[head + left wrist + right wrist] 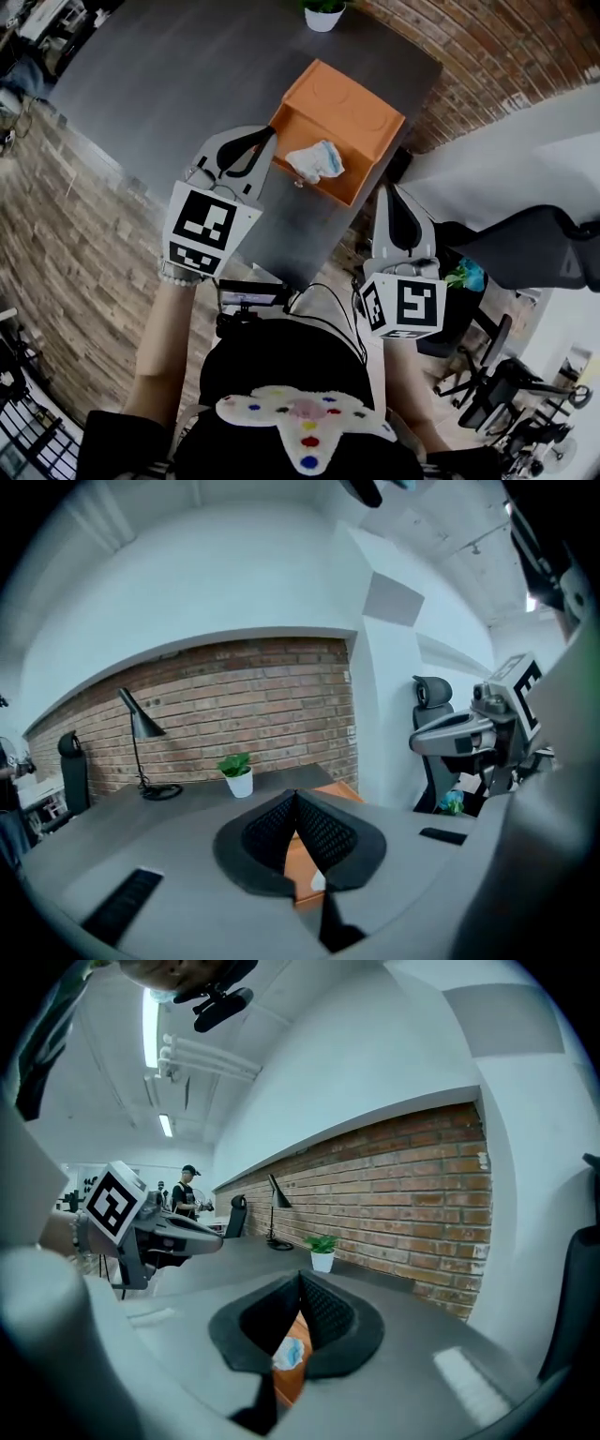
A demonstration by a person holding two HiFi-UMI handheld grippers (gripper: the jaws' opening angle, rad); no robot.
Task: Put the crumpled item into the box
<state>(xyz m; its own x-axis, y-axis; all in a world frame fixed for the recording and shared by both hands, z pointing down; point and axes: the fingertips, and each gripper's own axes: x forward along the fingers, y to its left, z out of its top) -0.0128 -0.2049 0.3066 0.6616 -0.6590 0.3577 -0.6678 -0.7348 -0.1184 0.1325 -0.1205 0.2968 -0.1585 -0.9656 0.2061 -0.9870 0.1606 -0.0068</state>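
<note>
Crumpled wad (316, 159) lies in orange box (342, 103) by worktop (187, 84) right edge. Left hand-held gripper (269, 139), right hand-held gripper (384, 195) both pinched closed, empty. In gripper views, jaws hide most of box.

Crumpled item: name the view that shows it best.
Head view: the crumpled item lies whole and unblocked in the orange box. The right gripper view shows only a small patch low in frame; the left gripper view, a white sliver.
</note>
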